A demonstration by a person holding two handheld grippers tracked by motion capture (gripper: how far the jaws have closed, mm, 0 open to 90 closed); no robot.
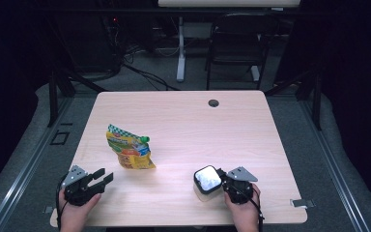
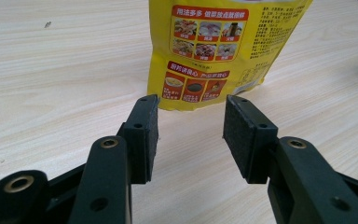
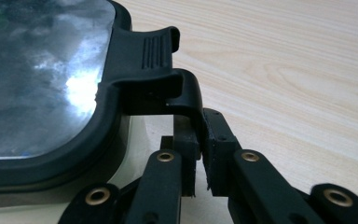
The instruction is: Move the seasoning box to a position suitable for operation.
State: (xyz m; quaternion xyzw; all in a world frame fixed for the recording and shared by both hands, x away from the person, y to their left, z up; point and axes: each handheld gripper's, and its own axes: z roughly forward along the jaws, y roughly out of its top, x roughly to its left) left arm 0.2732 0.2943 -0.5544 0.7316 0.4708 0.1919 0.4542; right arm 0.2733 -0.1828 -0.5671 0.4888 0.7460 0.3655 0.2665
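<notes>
The right tool point(image 1: 223, 182) sits at the near right part of the bench point(image 1: 183, 116), and its jaws are squeezed together on the black latch point(image 3: 186, 100) that hangs off the side of a small container point(image 1: 206, 183). In the right gripper view you can see that clip hooking down from the black-rimmed lid point(image 3: 51, 70), with the jaw pads pinching its lower end from both sides. The lid's middle panel looks see-through and shiny, and the box body under it is a pale cream colour.

The left tool point(image 1: 104, 177) is over at the near left, jaws spread wide apart with nothing between them. It points at a yellow snack pouch point(image 1: 129, 151) lying flat on the wood a bit further in, near it but not touching. In the left gripper view the pouch's point(image 2: 214, 51) bottom edge sits just past the jaw tips, printed side up with little food photos on red panels. The pouch and the container are well apart from each other.
</notes>
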